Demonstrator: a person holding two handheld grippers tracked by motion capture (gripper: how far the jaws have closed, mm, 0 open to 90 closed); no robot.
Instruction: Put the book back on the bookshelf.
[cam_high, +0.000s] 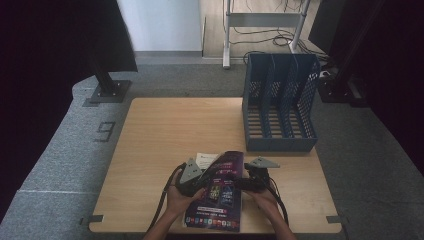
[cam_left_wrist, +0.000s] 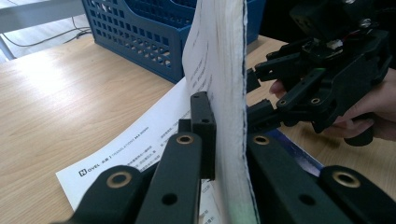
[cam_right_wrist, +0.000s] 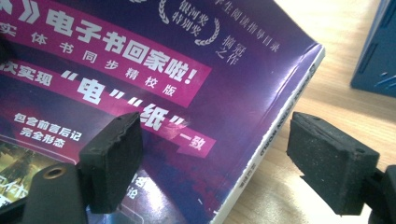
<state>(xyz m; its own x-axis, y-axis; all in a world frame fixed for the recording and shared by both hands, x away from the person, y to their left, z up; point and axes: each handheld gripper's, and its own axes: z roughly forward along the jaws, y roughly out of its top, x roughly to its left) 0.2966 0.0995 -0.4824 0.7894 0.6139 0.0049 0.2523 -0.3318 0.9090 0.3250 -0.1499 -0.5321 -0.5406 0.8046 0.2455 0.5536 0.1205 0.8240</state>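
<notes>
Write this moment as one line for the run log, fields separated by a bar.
left gripper: shut on magazine | right gripper: open beside magazine edge | file rack: upright, far right | white sheet: flat on table

Purple book (cam_high: 220, 192) cover, magenta banners with white lettering, white page edges. Blue perforated file rack (cam_high: 280, 102) at upper right, light wood table (cam_high: 165, 135), white printed sheet (cam_left_wrist: 140, 144), black grippers.

Purple book (cam_high: 220, 192), far edge raised off table (cam_high: 165, 130)
</notes>
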